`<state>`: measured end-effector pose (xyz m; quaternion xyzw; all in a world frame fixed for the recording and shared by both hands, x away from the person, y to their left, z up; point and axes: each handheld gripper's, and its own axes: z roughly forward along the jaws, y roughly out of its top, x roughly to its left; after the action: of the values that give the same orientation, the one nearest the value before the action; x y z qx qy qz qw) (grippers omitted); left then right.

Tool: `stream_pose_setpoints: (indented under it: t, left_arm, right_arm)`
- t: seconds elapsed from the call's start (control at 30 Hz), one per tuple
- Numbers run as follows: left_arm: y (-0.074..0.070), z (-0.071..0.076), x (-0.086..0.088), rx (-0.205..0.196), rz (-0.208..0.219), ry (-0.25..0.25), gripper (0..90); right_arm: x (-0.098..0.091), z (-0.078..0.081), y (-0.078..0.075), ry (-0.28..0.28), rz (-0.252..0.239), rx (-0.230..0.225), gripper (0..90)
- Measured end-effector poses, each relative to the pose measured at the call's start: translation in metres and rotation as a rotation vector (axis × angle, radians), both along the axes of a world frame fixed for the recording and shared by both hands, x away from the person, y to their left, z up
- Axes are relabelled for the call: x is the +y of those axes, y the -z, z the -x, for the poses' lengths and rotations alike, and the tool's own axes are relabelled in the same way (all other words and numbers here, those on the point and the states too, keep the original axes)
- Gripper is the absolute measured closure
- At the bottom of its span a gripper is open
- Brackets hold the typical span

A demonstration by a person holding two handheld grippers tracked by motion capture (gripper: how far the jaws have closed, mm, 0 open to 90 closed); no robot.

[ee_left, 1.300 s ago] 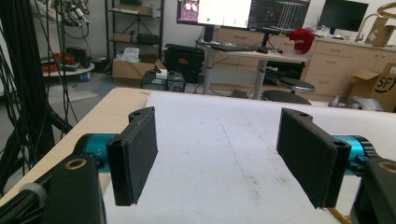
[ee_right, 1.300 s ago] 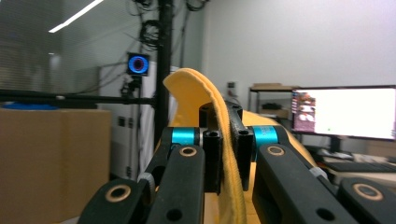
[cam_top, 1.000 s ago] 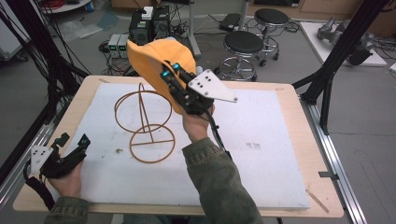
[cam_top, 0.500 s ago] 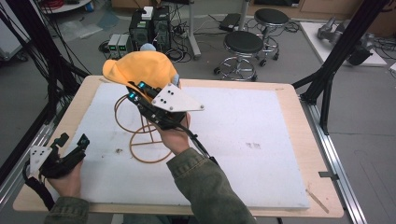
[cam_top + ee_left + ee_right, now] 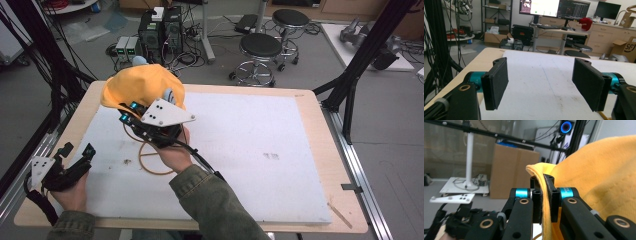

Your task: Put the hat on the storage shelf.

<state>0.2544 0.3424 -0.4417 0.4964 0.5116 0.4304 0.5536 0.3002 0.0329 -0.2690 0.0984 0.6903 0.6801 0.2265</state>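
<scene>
The left gripper (image 5: pixel 75 157) rests at 8 o'clock on the white table (image 5: pixel 280 165), its jaws wide apart and holding nothing. Toward 11 o'clock, the right gripper (image 5: pixel 131 114) pinches the edge of the yellow cap (image 5: pixel 140 85). The cap sits over the wire stand (image 5: pixel 150 162).

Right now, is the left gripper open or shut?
Open. In the left gripper view the left gripper has its two black pads standing wide apart, with bare white table between them and nothing held.
</scene>
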Motion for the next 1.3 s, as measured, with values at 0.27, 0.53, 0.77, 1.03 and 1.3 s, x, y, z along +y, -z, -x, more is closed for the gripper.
stream_pose_setpoints:
  t: [0.27,0.53,0.77,1.03,1.3]
  left_arm:
    - [0.0,0.0,0.0,-0.003,0.005,-0.001,29.1]
    - [0.0,0.0,0.0,-0.002,0.008,0.0,29.1]
    - [0.0,0.0,0.0,0.0,0.006,0.001,29.1]
    - [0.0,0.0,0.0,0.0,0.006,0.001,29.1]
    - [0.0,0.0,0.0,-0.001,0.01,0.001,29.1]
  right_arm:
    - [0.014,0.004,0.011,0.007,0.102,0.048,85.5]
    - [0.014,0.0,0.025,0.016,0.144,0.1,84.9]
    - [0.016,0.0,0.035,0.001,0.198,0.143,83.6]
    - [0.017,0.003,0.042,0.003,0.218,0.157,83.4]
    - [0.02,0.006,0.047,0.007,0.239,0.143,81.7]
